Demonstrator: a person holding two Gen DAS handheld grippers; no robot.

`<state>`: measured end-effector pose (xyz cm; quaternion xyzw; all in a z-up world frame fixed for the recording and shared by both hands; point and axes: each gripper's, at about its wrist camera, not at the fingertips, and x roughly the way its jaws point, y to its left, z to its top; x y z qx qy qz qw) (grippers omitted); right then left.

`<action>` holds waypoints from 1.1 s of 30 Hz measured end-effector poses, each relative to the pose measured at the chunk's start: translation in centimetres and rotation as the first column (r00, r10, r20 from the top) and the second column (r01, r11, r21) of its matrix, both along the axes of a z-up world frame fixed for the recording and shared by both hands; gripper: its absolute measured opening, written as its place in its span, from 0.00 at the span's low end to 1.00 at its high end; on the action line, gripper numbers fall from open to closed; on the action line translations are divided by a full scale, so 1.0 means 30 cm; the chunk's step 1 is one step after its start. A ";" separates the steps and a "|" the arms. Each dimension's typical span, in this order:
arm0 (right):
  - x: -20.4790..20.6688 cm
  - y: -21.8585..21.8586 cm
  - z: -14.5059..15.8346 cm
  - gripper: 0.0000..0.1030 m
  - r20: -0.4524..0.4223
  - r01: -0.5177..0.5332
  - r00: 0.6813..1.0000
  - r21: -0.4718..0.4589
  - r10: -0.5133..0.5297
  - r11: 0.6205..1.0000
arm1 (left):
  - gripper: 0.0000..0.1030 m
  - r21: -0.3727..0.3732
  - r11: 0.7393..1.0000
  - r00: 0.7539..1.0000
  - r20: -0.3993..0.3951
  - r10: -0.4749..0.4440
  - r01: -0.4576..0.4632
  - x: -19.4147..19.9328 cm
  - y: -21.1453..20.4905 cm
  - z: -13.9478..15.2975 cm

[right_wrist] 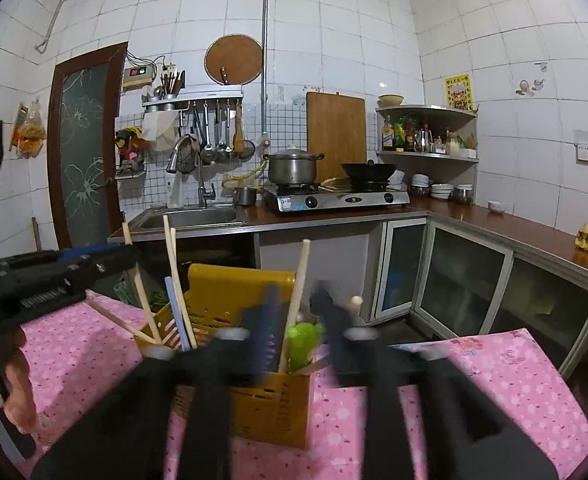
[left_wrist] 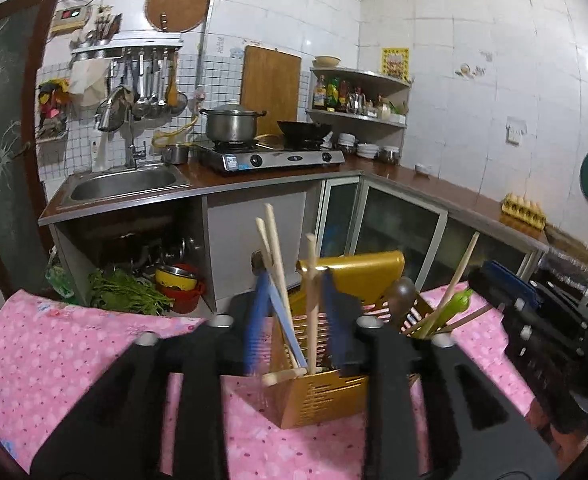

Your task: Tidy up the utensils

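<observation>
Blurred left gripper (left_wrist: 298, 320) spread apart, right gripper (right_wrist: 298, 328) apart too, holder (right_wrist: 270, 404) base hidden.

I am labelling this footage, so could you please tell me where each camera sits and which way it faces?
Left wrist: on the left gripper, above the utensil holder, facing the sink and stove; its own fingers show.
Right wrist: on the right gripper, facing likewise; the left gripper and hand show at left.
Shared: holder, pink tablecloth, kitchen counter.

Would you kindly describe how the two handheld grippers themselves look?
Both are matte black, with slotted frames and silver screws. The left gripper has blue ribbed fingers; the right gripper has dark blue ribbed fingers. A bare hand shows; no sleeve or cable is visible.
</observation>
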<state>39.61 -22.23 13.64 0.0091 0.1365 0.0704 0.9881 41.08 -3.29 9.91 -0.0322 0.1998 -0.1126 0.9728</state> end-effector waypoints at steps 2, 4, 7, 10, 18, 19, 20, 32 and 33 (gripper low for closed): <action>-0.030 -0.008 0.018 0.57 -0.003 0.003 1.000 0.000 -0.003 1.000 | 0.58 -0.019 1.000 1.000 0.012 0.014 -0.014 -0.037 0.026 0.028; -0.077 -0.006 0.033 0.57 -0.011 0.010 1.000 -0.038 -0.010 0.999 | 0.69 -0.020 1.000 0.999 0.021 0.025 -0.025 -0.093 0.063 0.058; -0.161 -0.014 0.039 0.61 -0.026 0.016 1.000 -0.064 -0.018 0.998 | 0.85 -0.030 0.999 0.999 0.026 0.042 -0.041 -0.178 0.116 0.074; -0.277 -0.026 0.018 0.73 -0.038 0.020 0.999 -0.041 -0.022 0.999 | 0.92 -0.028 0.998 0.998 0.031 0.058 -0.058 -0.282 0.160 0.065; -0.556 -0.007 -0.038 0.91 -0.053 0.037 0.998 0.010 -0.036 0.999 | 0.95 0.021 0.992 0.992 0.042 0.121 -0.122 -0.580 0.178 -0.002; -0.590 -0.003 -0.042 0.92 -0.058 0.039 0.998 0.016 -0.038 0.999 | 0.95 0.026 0.991 0.991 0.036 0.131 -0.132 -0.611 0.176 -0.013; -0.619 0.002 -0.044 0.94 -0.062 0.041 0.997 0.019 -0.040 0.999 | 0.95 0.034 0.989 0.989 0.032 0.144 -0.145 -0.647 0.172 -0.029; -0.844 0.055 -0.116 0.96 0.006 0.053 0.999 0.025 -0.053 0.998 | 0.95 0.052 0.975 0.973 0.102 0.209 -0.215 -0.879 0.153 -0.163; -0.841 0.053 -0.124 0.96 0.011 0.063 0.998 0.023 -0.063 0.998 | 0.95 0.060 0.974 0.971 0.108 0.213 -0.220 -0.876 0.147 -0.172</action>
